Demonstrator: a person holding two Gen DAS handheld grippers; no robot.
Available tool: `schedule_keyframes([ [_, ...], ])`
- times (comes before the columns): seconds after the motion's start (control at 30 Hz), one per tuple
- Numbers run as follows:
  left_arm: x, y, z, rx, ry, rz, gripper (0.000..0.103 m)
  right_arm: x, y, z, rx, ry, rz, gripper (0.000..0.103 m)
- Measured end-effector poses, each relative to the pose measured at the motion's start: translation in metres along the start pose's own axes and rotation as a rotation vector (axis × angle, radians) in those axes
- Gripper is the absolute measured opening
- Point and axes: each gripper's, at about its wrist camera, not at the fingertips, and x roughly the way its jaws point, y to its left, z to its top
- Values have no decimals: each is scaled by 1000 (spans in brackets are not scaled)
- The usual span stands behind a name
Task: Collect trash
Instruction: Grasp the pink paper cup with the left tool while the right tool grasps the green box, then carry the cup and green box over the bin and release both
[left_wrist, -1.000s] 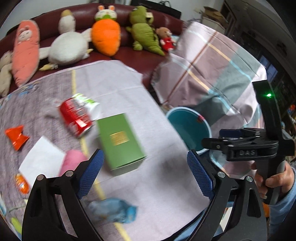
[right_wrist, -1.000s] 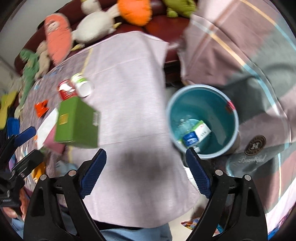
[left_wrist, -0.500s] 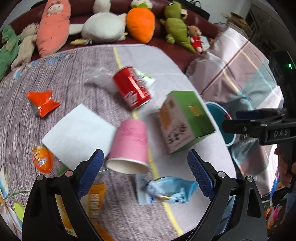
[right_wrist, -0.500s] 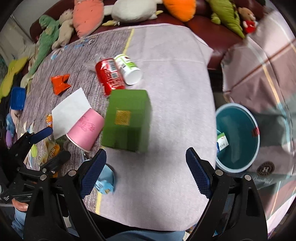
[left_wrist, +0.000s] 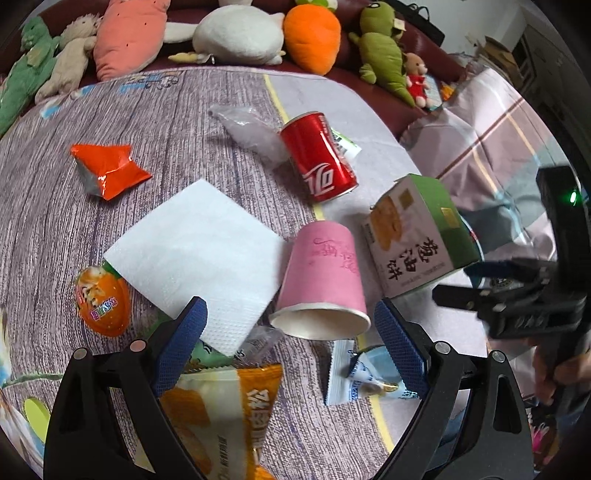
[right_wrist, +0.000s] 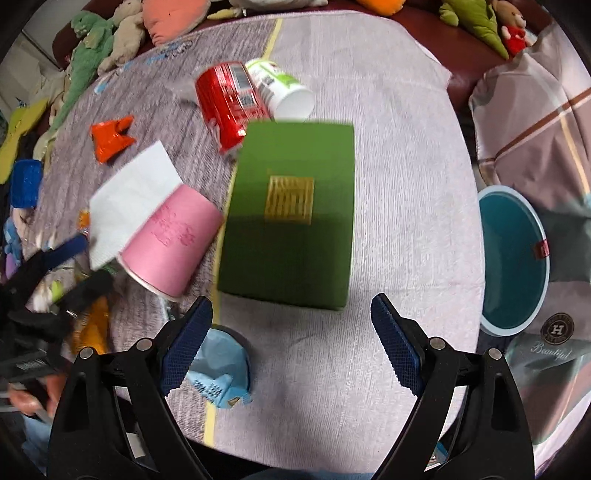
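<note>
The teal bin stands on the floor just beside the table edge, to the right of the cloth-covered table. Only its inside wall and rim with a small red tag show in the right wrist view; the bottom is not visible, so I cannot tell what is in it. In the left wrist view the bin is almost fully hidden behind the green box.

The pink paper cup lies on its side with its open mouth toward the left camera; nothing shows inside. The red cola can lies beside a white and green cup, which also lies on its side.

Around them lie a white napkin, an orange-red wrapper, a crumpled clear plastic bag, an orange egg-shaped capsule, a light blue wrapper and an orange snack bag, partly cut off behind the left finger.

The left gripper hangs above the pink cup, jaws wide apart, holding nothing. The right gripper is spread wide too, empty, above the near edge of the green box. The right view is blurred.
</note>
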Motion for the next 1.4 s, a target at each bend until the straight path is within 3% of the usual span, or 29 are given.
schedule_keyframes([
  [0.17,2,3,2,-10,-6,-18,92,12,-1,2,31,-53,-13,83],
  [0.2,3,3,2,-10,-5,-20,92,12,-1,3,25,-69,-19,79],
  [0.23,4,3,1,-11,-2,-22,92,9,-1,5,15,-87,-15,59],
  [0.4,7,-2,3,0,6,-31,92,-10,-9,17,0,-131,-28,58],
  [0.6,16,-25,9,74,21,-29,92,-27,-21,25,-16,-104,5,58],
  [0.87,53,-50,11,168,109,48,92,-30,-31,20,-84,6,42,59],
  [0.9,60,-52,10,171,127,49,85,-30,-35,19,-80,8,39,59],
  [0.93,64,-53,10,176,136,56,67,-29,-38,19,-74,7,34,59],
  [1.03,68,-53,10,168,131,73,60,-27,-49,19,-41,-11,41,59],
  [1.23,53,-45,22,76,103,31,59,-32,-65,17,-16,-64,64,58],
  [1.4,34,-59,29,61,48,-7,59,-38,-89,12,23,-98,85,58],
])
